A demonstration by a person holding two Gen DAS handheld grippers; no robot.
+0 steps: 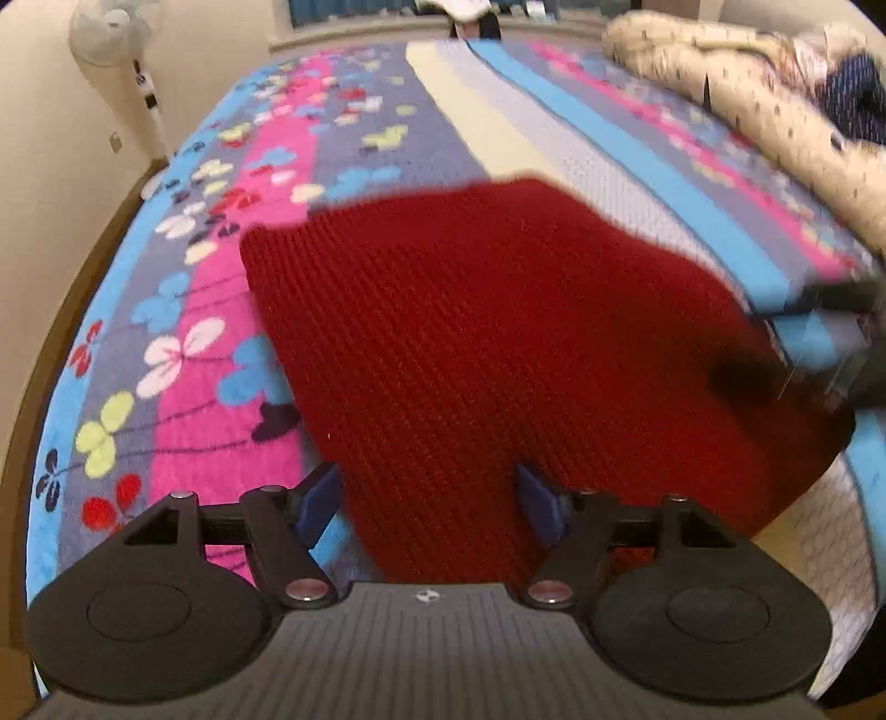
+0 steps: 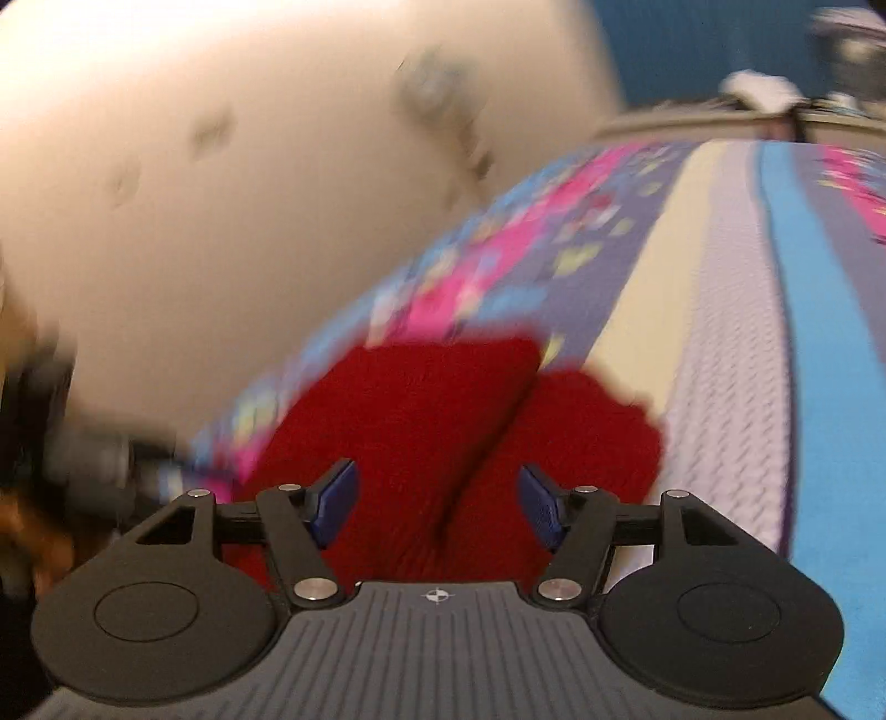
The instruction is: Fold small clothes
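A bed (image 1: 183, 310) fills most of both views, covered by a bedspread (image 1: 598, 183) with blue, pink, grey and cream stripes and a clover-like flower print along its left part. At the far right of the left wrist view a cream speckled duvet (image 1: 736, 111) lies bundled along the bed's edge, and a white standing fan (image 1: 111, 33) stands against the wall beyond the bed's far left corner.

The red knitted garment (image 1: 498, 343) lies spread on the bedspread, across the pink, grey and cream stripes, its near edge running under the left hand-held gripper (image 1: 429, 501). In the blurred right wrist view the same red knit (image 2: 421, 421) shows a fold or crease running lengthwise between two lobes.

The left hand-held gripper has its blue-padded fingers (image 1: 318, 498) spread apart, with the red knit lying between them but not pinched. The right hand-held gripper (image 2: 437, 504) likewise has its fingers (image 2: 335, 495) parted, just above the garment's near end and clamping nothing.
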